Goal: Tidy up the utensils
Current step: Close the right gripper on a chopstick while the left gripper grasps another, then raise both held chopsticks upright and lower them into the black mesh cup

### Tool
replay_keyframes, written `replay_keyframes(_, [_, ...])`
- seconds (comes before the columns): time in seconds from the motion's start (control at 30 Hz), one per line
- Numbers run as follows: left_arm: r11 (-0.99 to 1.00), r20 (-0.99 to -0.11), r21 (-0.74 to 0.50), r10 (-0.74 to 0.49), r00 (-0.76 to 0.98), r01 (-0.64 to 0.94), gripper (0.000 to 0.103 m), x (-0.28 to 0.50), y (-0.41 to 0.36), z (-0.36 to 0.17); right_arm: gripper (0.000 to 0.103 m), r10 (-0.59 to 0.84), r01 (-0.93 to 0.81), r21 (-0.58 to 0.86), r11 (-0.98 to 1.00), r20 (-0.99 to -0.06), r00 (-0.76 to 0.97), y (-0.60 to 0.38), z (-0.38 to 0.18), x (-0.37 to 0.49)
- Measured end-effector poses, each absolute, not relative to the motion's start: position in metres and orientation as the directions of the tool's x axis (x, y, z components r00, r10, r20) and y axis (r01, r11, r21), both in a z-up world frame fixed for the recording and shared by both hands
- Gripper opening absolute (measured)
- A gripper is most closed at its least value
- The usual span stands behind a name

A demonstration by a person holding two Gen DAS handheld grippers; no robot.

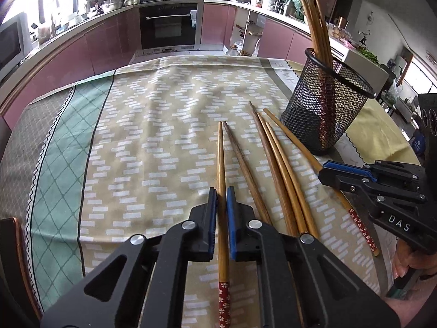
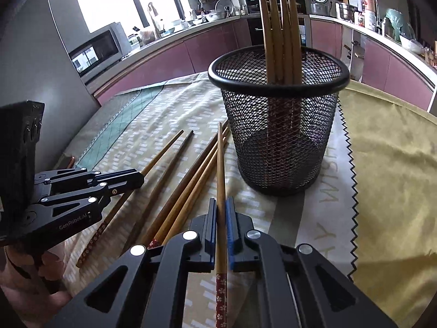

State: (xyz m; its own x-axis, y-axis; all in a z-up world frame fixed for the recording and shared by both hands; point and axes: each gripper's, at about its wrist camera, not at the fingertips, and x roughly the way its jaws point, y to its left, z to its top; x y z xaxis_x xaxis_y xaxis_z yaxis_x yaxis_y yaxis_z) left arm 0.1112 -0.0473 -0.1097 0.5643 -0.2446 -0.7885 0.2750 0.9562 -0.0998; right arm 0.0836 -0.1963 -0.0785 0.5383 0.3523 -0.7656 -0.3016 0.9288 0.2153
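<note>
My left gripper [image 1: 221, 191] is shut on a pale bamboo chopstick [image 1: 220, 158] with a red flowered end, which lies on the patterned cloth. In the right wrist view the left gripper [image 2: 140, 178] shows at the left edge. My right gripper [image 2: 221, 205] is shut on another flowered chopstick [image 2: 220, 164] whose tip points toward the black mesh cup [image 2: 278, 142]. From the left wrist view the right gripper [image 1: 323, 171] sits just in front of the mesh cup [image 1: 327, 114]. Several chopsticks [image 2: 278, 27] stand upright in the cup. A dark chopstick [image 1: 243, 164] and three more chopsticks [image 1: 275, 169] lie loose between the grippers.
The patterned cloth [image 1: 153, 125] covers a round table, with a yellow cloth [image 2: 387, 164] under it on the right. A chair back [image 1: 13, 246] stands at the left table edge. Pink kitchen cabinets [image 1: 103, 43] and an oven lie beyond. A person's hand [image 2: 16, 287] holds the left gripper.
</note>
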Motion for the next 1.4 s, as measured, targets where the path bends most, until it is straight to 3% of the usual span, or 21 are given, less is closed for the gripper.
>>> replay_keyframes(0.33, [0.921, -0.777, -0.098, -0.307, 0.55, 0.377, 0.008, 0.09, -0.062, -0.102, 0.006, 0.416, -0.379, 0.241, 0.893, -0.762, 0.496, -0.187, -0.076, 0.076])
replay_keyframes(0.9, [0.912, -0.809, -0.114, -0.316, 0.495, 0.395, 0.009, 0.102, -0.06, -0.116, 0.006, 0.396, -0.4, 0.212, 0.892, -0.793, 0.463, -0.178, -0.084, 0.082])
replay_keyframes(1.4, [0.855, -0.673, -0.186, -0.47, 0.571, 0.484, 0.007, 0.084, -0.057, -0.039, 0.006, 0.484, -0.415, 0.27, 0.869, -0.64, 0.596, -0.216, -0.026, 0.059])
